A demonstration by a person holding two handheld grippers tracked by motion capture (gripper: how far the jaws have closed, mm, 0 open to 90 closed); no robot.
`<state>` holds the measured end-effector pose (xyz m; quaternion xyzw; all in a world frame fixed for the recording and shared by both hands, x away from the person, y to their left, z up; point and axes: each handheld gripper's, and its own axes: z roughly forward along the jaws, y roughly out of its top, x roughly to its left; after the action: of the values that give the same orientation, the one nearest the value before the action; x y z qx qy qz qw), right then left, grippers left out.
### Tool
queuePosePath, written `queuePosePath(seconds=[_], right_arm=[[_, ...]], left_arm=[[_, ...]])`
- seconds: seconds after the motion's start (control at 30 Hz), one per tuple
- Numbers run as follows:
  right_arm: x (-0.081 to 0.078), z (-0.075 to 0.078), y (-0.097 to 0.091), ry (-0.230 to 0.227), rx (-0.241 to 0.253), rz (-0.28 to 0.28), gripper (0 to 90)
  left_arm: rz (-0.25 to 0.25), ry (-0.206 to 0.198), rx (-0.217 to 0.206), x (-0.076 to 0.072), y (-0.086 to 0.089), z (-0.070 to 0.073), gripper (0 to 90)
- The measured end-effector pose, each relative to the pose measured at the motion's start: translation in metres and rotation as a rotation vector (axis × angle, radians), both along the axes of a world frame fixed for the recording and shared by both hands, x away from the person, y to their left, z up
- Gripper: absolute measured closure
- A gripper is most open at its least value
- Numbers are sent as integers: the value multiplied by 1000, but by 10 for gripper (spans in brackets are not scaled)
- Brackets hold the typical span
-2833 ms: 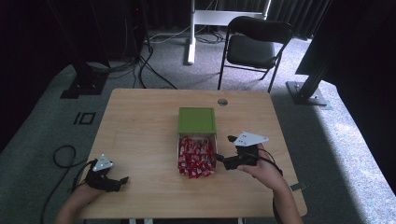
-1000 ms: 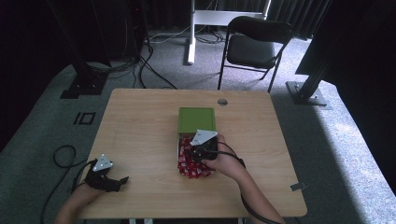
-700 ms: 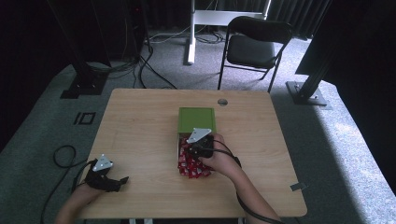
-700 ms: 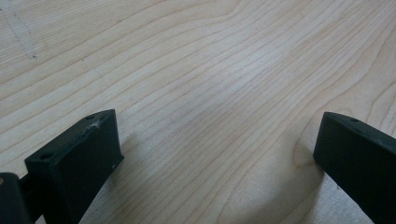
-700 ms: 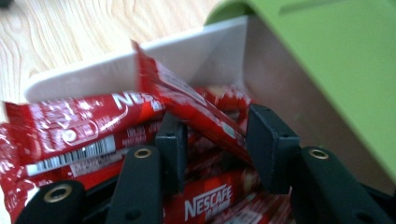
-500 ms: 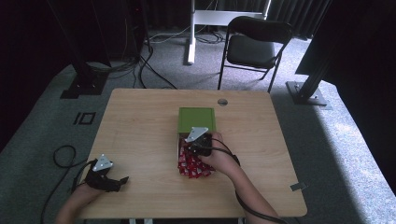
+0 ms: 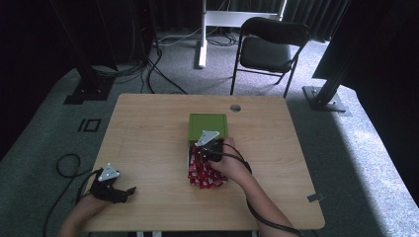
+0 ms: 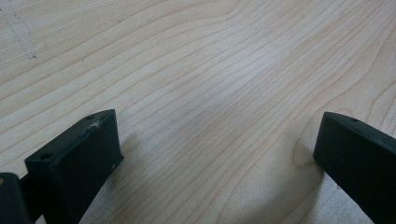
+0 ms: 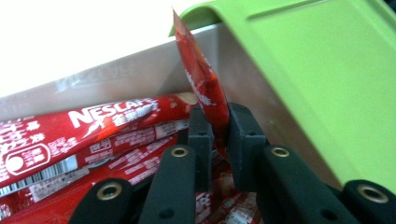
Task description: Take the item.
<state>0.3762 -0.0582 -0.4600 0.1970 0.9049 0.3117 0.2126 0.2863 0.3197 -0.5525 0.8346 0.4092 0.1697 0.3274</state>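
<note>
Under both grippers spreads the wooden table (image 7: 148, 128). Around the right gripper (image 9: 218, 140) stands the box (image 7: 189, 157) of red sachets, its green lid (image 9: 327, 79) beside the jaws. Those jaws have just closed on one upright red sachet (image 9: 201, 86). Well apart, the left gripper (image 7: 129, 190) rests with jaws wide, nothing between them.

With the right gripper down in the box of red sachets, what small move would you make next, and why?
Probably lift straight up. The right gripper has just closed on one red sachet, pinched upright beside the green lid, while the other sachets lie flat.
</note>
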Motion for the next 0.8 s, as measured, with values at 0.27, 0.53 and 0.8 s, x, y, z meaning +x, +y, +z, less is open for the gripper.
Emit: queuePosePath(seconds=[0.27, 0.53, 0.8], right_arm=[[-1, 5, -16, 4, 111, -40, 825], [-12, 18, -30, 3, 230, -55, 830], [-20, 37, -40, -13, 315, -47, 832]], left_arm=[[1, 0, -2, 0, 0, 0, 15], [0, -1, -1, 0, 0, 0, 15], [1, -1, 0, 0, 0, 0, 15]])
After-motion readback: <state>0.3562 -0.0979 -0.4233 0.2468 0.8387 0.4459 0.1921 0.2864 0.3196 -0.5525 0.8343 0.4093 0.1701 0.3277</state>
